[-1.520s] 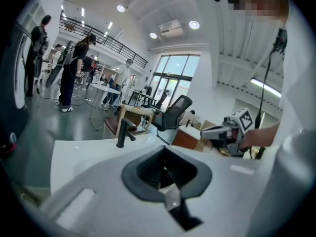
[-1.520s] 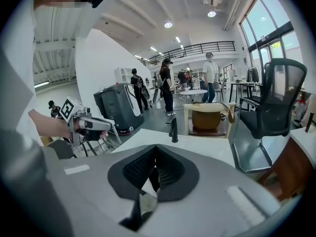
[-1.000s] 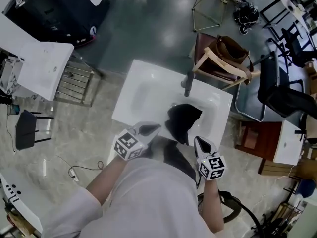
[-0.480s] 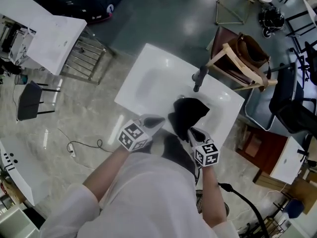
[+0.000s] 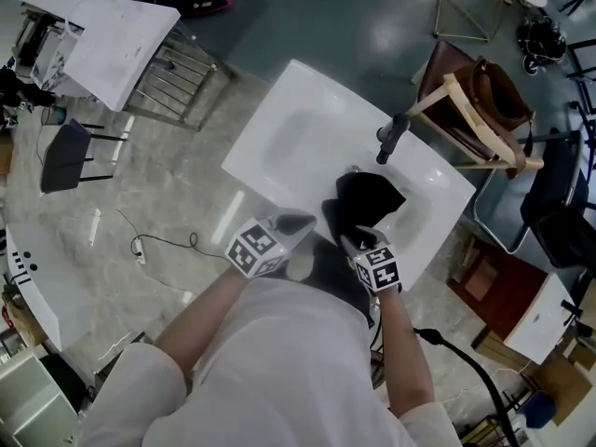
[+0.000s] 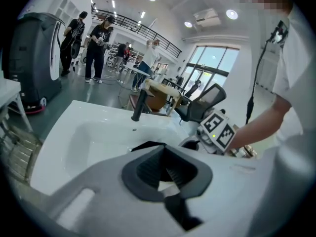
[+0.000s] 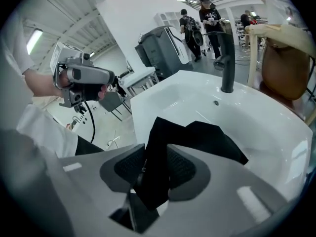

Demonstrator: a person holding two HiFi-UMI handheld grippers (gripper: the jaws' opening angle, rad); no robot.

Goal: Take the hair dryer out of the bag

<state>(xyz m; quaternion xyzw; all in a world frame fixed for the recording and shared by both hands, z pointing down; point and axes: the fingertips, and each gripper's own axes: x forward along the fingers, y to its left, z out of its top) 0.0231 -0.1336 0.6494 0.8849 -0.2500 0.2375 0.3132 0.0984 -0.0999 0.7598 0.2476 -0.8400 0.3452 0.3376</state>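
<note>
Bag (image 5: 371, 203) lying mid-frame on white sink (image 5: 279, 128); right tongs (image 5: 356, 242) just opening, straddling its fabric; left tongs (image 5: 298, 222) pressing together.

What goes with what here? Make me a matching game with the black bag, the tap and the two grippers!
Things:
1. black bag
2. tap
3. left gripper
4. right gripper

Places and states:
A. jaws shut, nothing between them
B. dark, standing at the sink's back edge
C. black cloth between its jaws
D. lying crumpled on the white sink

Pairs: 1-D, 2-B, 3-A, 4-C.

The right gripper's jaws have just been opening, with the bag's cloth between them.
</note>
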